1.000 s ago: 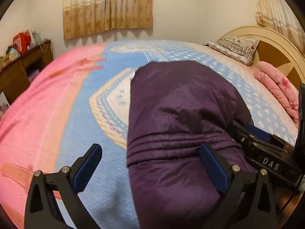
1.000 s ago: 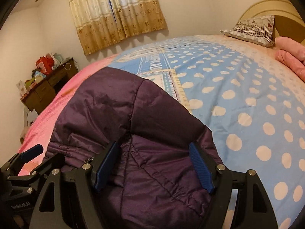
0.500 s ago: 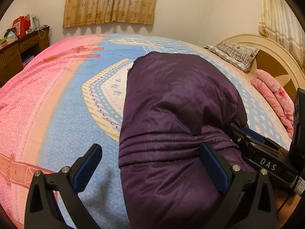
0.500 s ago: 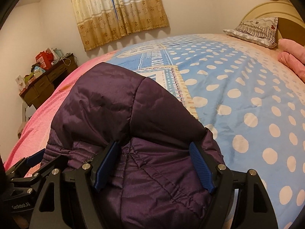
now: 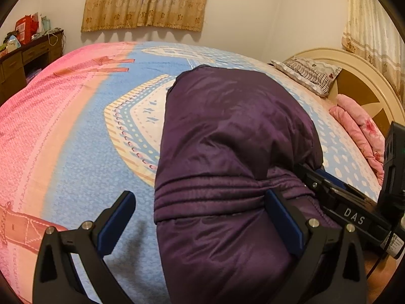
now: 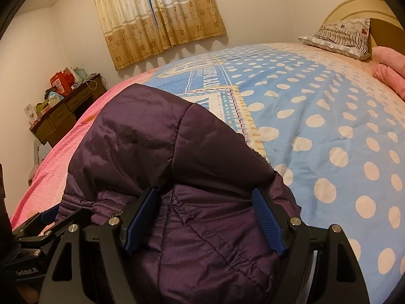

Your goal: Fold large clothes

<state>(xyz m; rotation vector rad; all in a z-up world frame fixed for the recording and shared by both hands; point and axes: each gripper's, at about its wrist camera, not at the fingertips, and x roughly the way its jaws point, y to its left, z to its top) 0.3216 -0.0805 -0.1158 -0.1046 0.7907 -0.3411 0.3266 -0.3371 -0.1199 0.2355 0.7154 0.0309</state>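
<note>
A puffy purple jacket (image 5: 227, 131) lies folded in a bundle on the bed, its near hem toward me. My left gripper (image 5: 200, 217) is open over that hem. Its right finger (image 5: 281, 217) rests against the fabric, while its left finger (image 5: 119, 217) hangs over bare blanket. My right gripper (image 6: 203, 215) holds the jacket (image 6: 157, 141) near its other side: its jaws stand wide and both blue pads press into a thick bunch of quilted fabric. In the left wrist view the right gripper (image 5: 339, 197) shows at the right, its tips tucked under the jacket's upper fold.
The bed carries a pink and blue blanket (image 5: 63, 131) with white dots (image 6: 329, 131). A patterned pillow (image 5: 308, 76), a pink quilt (image 5: 359, 129) and a cream headboard (image 5: 364, 76) are at the far right. A cluttered wooden dresser (image 6: 65, 111) stands at the left wall, with curtains (image 6: 157, 15) behind.
The left gripper's view has rolled and swung a little, so the dresser and curtains slid across the frame. The jacket and the right gripper have kept still.
</note>
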